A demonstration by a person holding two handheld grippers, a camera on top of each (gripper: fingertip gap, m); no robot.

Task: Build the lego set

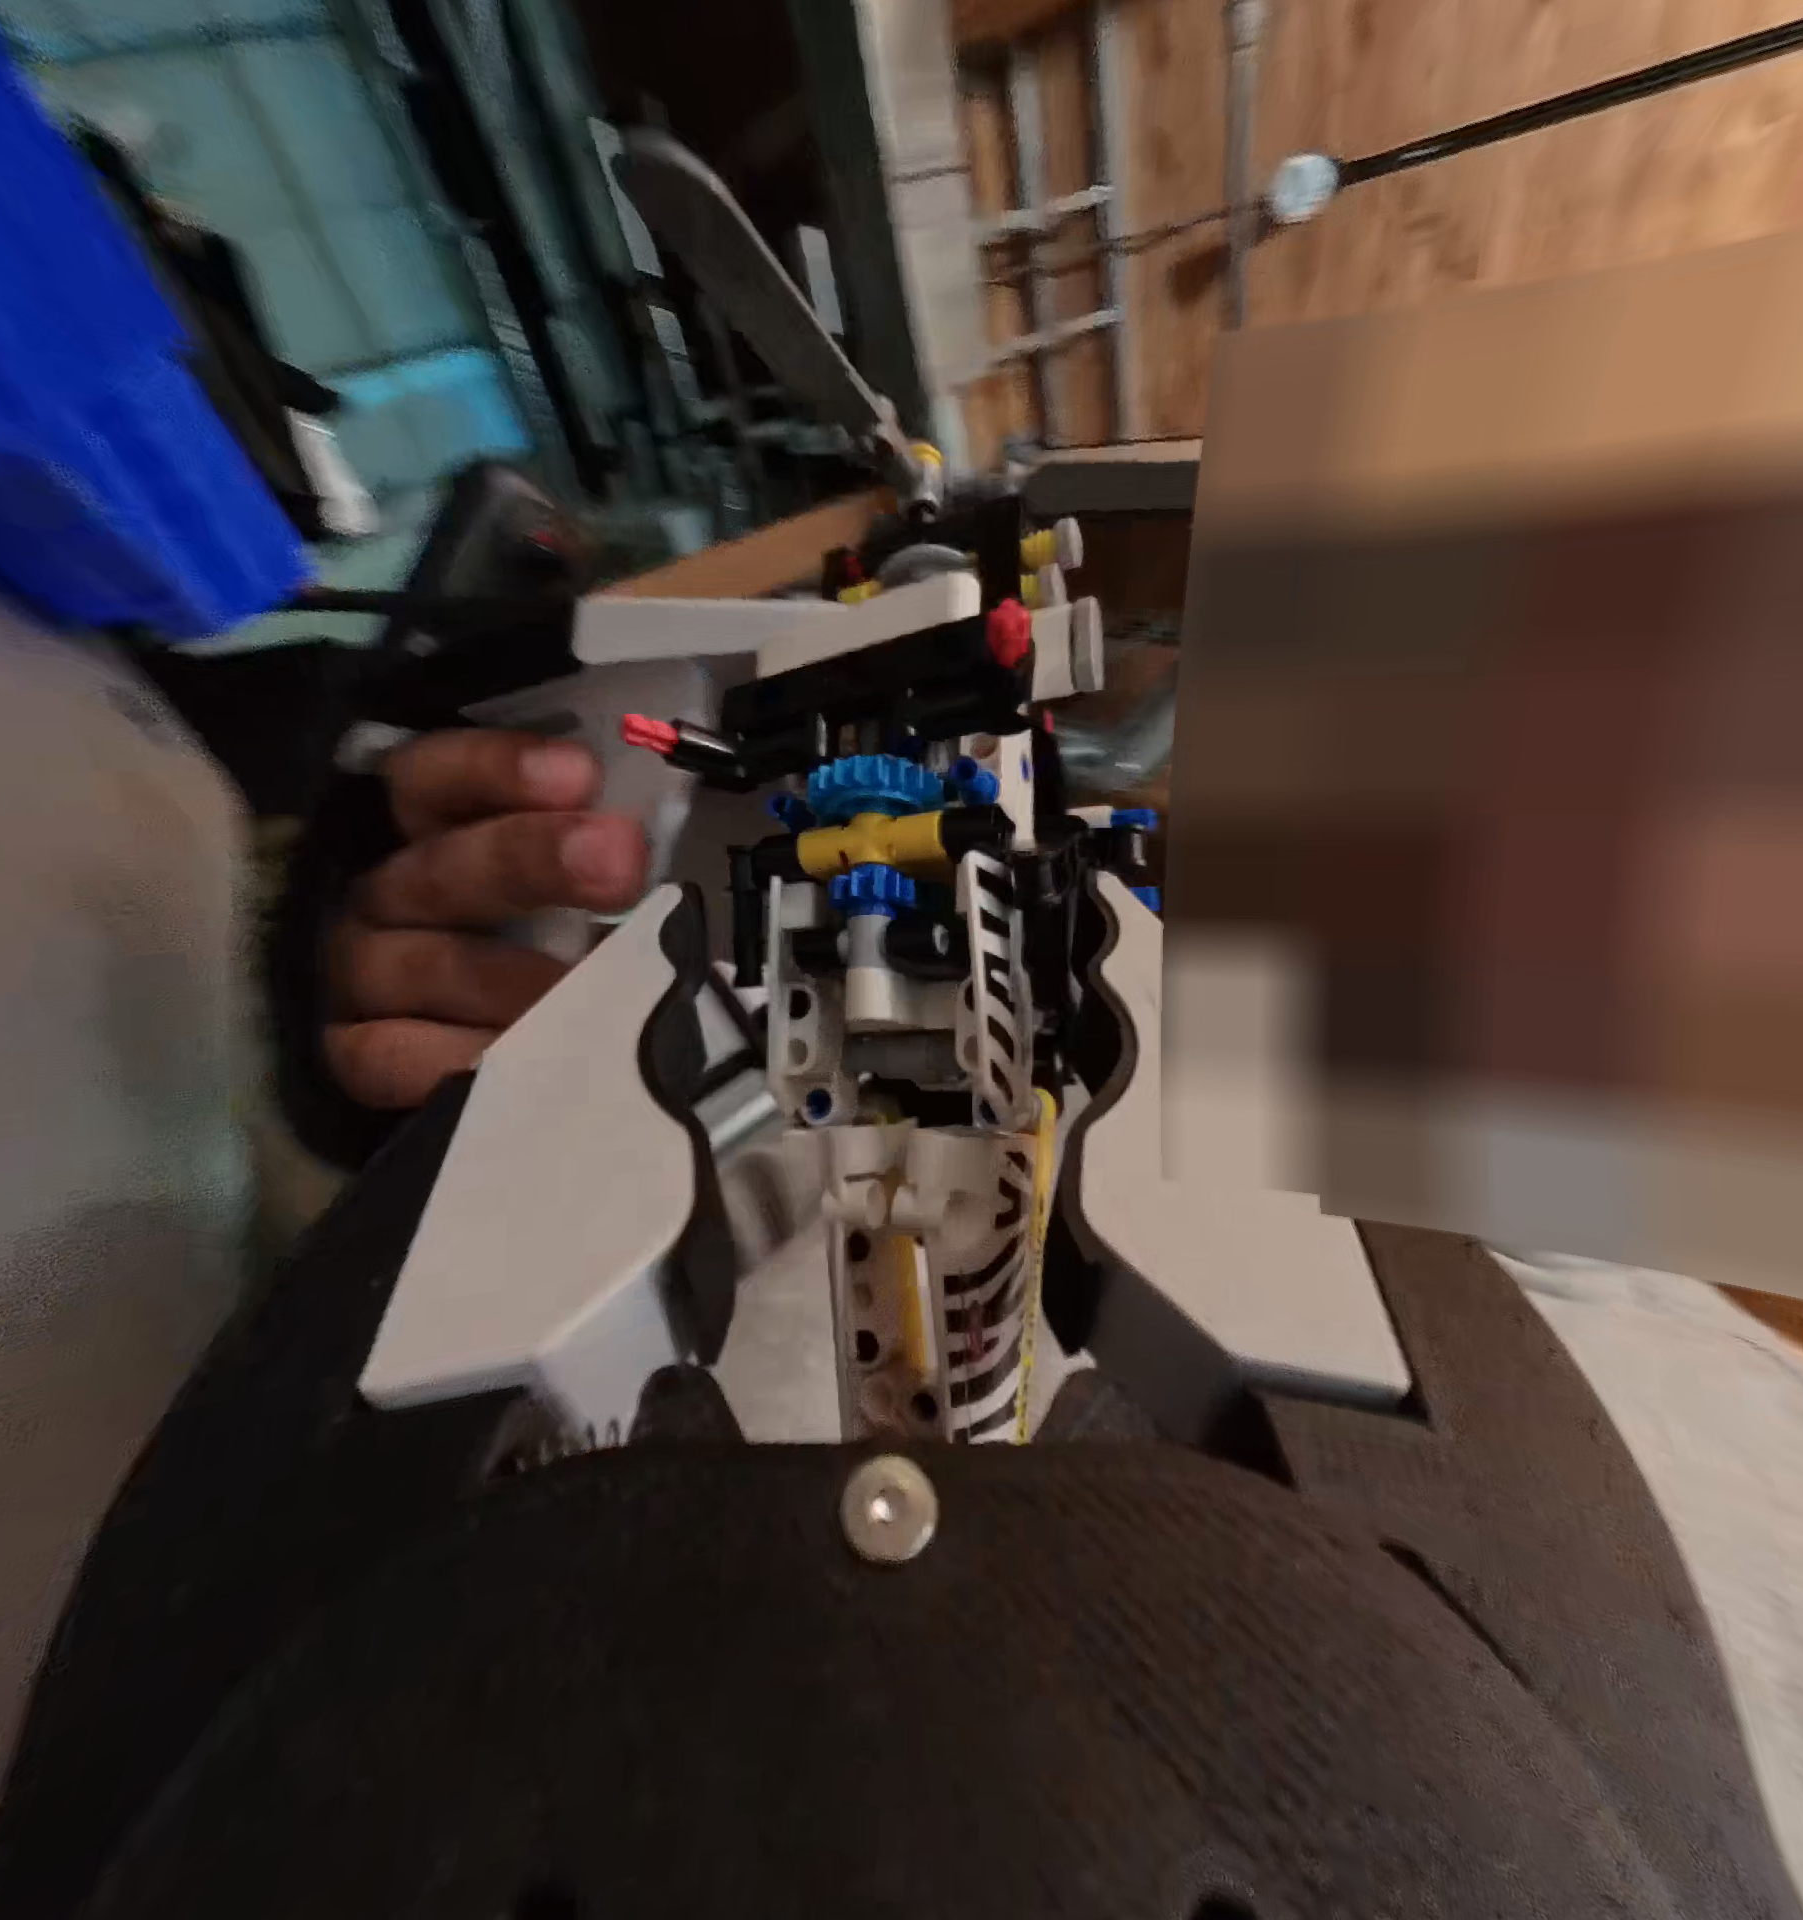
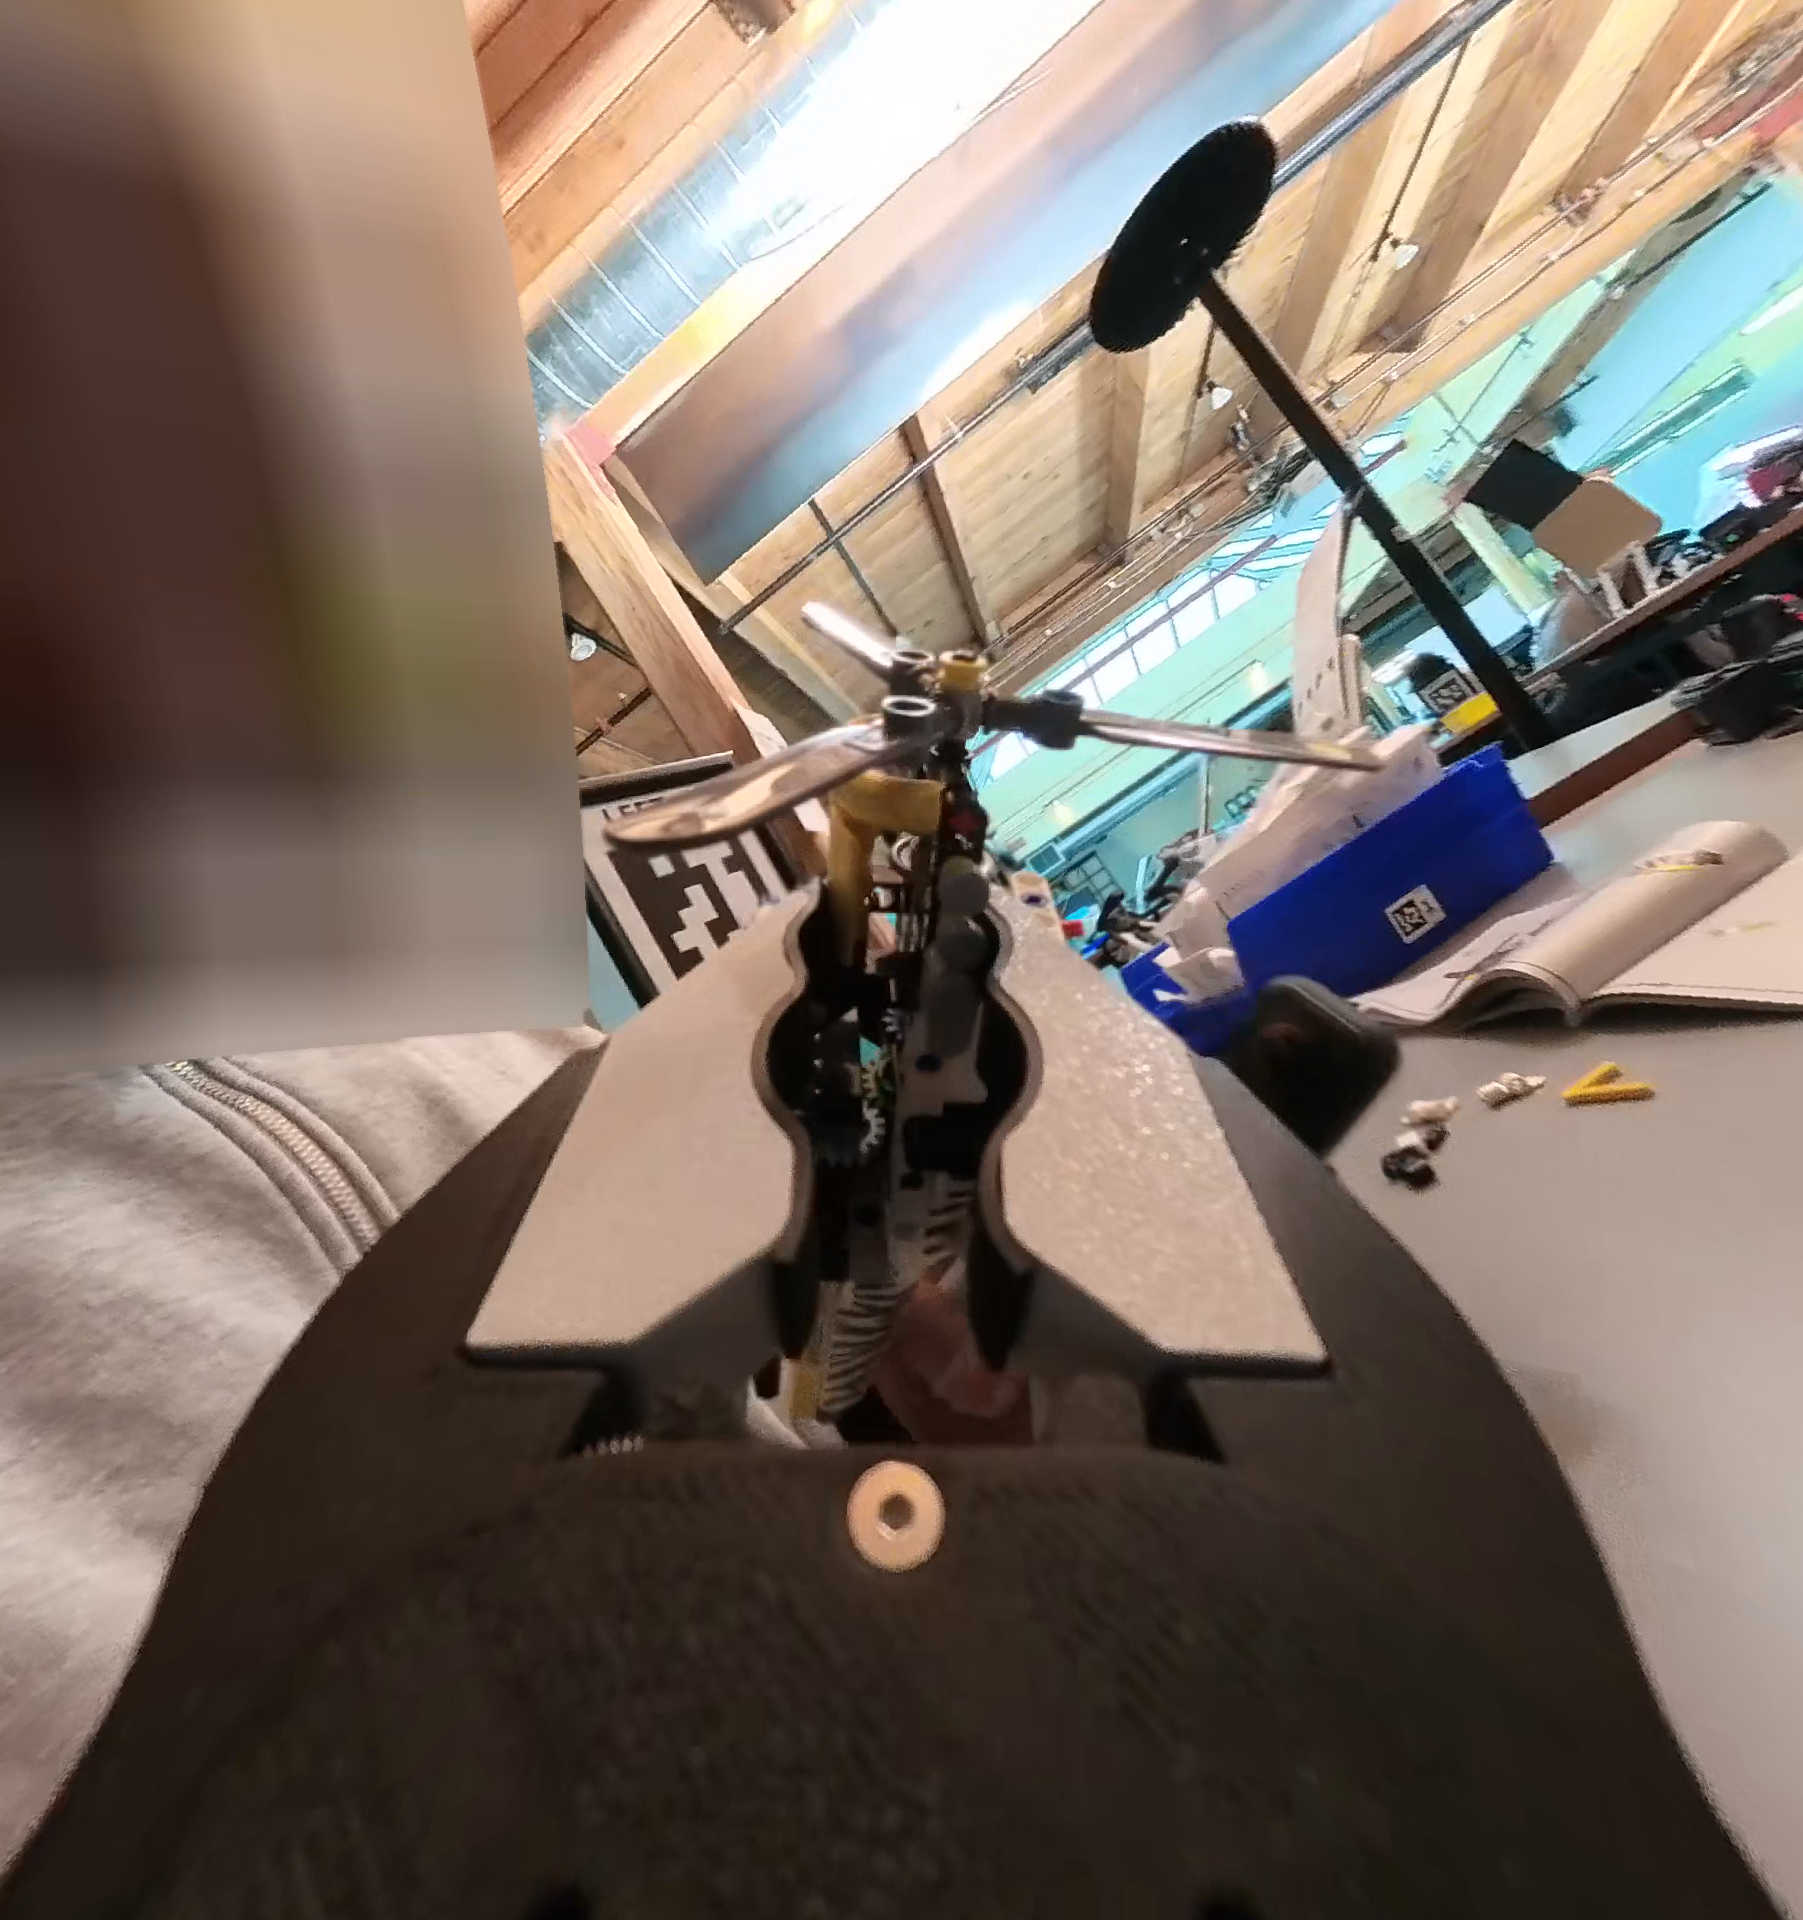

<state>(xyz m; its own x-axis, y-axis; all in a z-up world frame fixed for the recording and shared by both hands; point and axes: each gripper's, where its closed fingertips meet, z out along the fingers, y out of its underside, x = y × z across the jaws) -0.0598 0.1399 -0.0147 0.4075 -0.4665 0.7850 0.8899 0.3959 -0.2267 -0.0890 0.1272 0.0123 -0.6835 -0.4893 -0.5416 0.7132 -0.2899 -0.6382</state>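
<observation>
A blue bin (image 2: 1396, 862) on the grey table (image 2: 1603, 1351) holds white bags or papers, hard to tell which; an open instruction booklet (image 2: 1655, 935) lies just beside it, loose small pieces (image 2: 1437, 1122) nearer. Both claws clench the lego helicopter model (image 1: 907, 935), held up off the table: the left gripper (image 1: 902, 935) grasps its geared body, the right gripper (image 2: 902, 966) its frame below the rotor (image 2: 938, 727). A person's hand (image 1: 461, 894) shows behind.

I see the lego model (image 2: 902, 1049) between both hand-held grippers, my left hand-held gripper (image 1: 902, 914) and right hand-held gripper (image 2: 902, 935). On the tabletop (image 2: 1603, 1299) right of it: loose pieces (image 2: 1499, 1112), open booklet (image 2: 1645, 935) behind them, bin (image 2: 1396, 862) farther back.
</observation>
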